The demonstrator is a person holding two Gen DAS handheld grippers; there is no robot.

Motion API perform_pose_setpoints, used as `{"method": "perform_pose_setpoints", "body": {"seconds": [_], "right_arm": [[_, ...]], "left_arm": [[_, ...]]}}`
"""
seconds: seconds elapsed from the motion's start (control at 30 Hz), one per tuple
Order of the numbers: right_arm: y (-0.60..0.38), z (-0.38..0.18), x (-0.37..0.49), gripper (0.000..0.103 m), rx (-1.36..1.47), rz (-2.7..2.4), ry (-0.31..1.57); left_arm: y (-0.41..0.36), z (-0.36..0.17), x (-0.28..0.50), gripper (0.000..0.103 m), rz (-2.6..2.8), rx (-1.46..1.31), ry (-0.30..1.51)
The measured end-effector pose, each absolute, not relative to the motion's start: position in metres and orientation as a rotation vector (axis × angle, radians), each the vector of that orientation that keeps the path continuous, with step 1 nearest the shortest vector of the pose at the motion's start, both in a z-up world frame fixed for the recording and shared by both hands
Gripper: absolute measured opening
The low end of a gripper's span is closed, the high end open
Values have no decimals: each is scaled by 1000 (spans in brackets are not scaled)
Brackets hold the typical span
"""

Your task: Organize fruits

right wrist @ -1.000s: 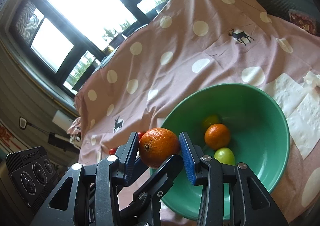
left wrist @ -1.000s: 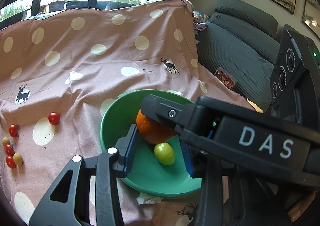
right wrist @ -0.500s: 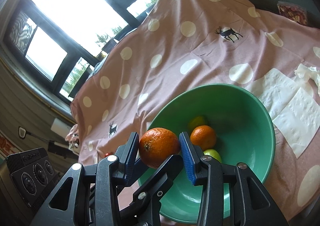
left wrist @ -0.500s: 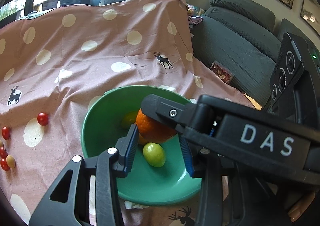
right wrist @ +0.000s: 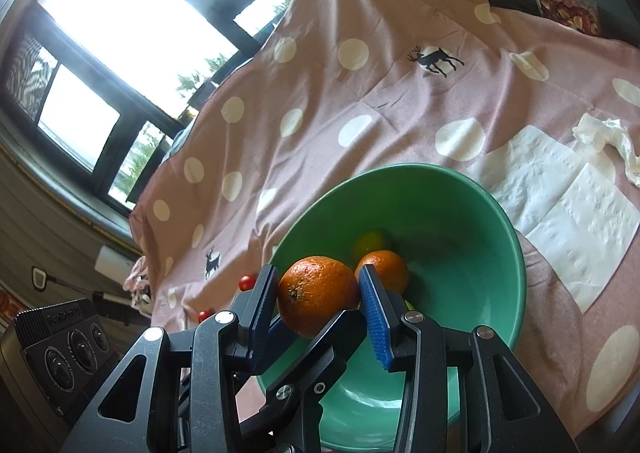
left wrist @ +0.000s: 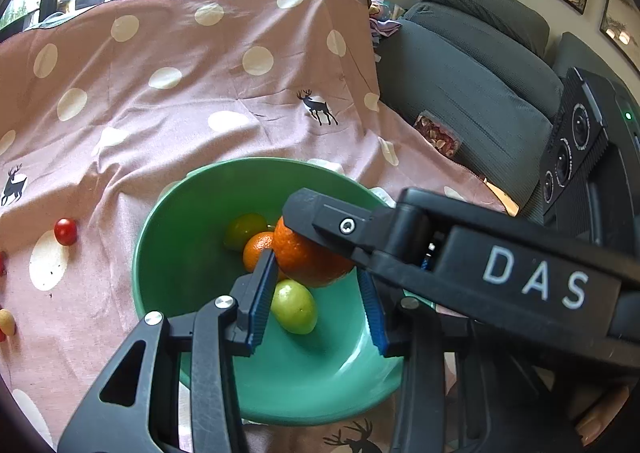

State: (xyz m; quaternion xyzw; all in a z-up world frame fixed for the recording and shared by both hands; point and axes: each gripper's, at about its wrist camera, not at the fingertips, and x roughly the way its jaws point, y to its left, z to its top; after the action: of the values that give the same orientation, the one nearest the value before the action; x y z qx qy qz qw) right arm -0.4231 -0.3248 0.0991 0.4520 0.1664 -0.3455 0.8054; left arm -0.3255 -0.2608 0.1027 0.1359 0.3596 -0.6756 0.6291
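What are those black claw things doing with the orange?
A person is tidying fruit into the green bowl. The right gripper is squeezing a big orange and holding it over the bowl. Inside already sit a smaller orange, a green fruit and a yellow-green one. The left gripper holds nothing. Cherry tomatoes wait on the spotted cloth.

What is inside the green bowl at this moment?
Lying in the green bowl: a small orange, a yellow-green fruit behind it and a green fruit in front. The big orange hangs above them in the right gripper, hiding part of the bowl's floor.
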Motion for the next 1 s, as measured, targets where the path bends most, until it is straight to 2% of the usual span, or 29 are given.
{"method": "perform_pose_setpoints", "body": {"seconds": [1.0], "right_arm": [[-331, 88, -426, 45, 997, -784, 400]], "left_arm": [[-270, 90, -325, 40, -1563, 315, 899]]}}
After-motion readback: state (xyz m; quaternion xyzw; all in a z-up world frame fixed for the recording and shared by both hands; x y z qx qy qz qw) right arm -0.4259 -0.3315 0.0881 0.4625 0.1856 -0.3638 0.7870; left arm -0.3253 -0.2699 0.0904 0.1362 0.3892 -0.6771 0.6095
